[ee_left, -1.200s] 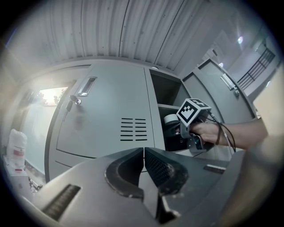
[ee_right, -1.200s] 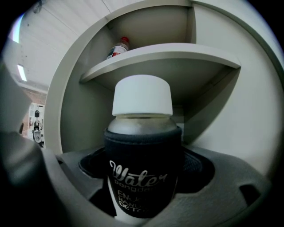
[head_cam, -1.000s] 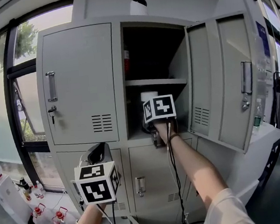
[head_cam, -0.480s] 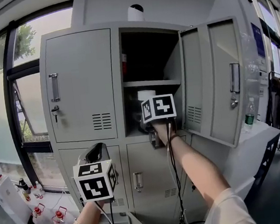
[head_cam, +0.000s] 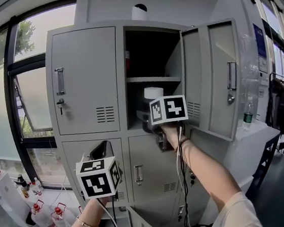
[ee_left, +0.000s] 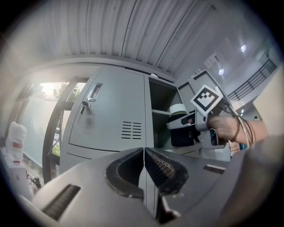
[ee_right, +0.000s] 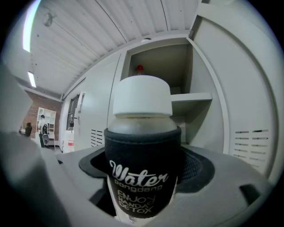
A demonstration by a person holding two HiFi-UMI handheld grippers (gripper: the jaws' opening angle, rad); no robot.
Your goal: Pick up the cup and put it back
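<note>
Right gripper view: fingers clamp the upright cup, open locker just beyond; left gripper pressed together, empty, lower left.

White-lidded, black-sleeved cup with white lettering, pale grey locker

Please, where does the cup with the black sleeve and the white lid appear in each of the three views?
Head view: cup just above centre, only its white lid showing, before the open locker.
Left gripper view: cup right of centre, at mid height.
Right gripper view: cup fills the centre, clamped between the jaws.
Shared landmark: the locker shelf behind the cup.
</note>
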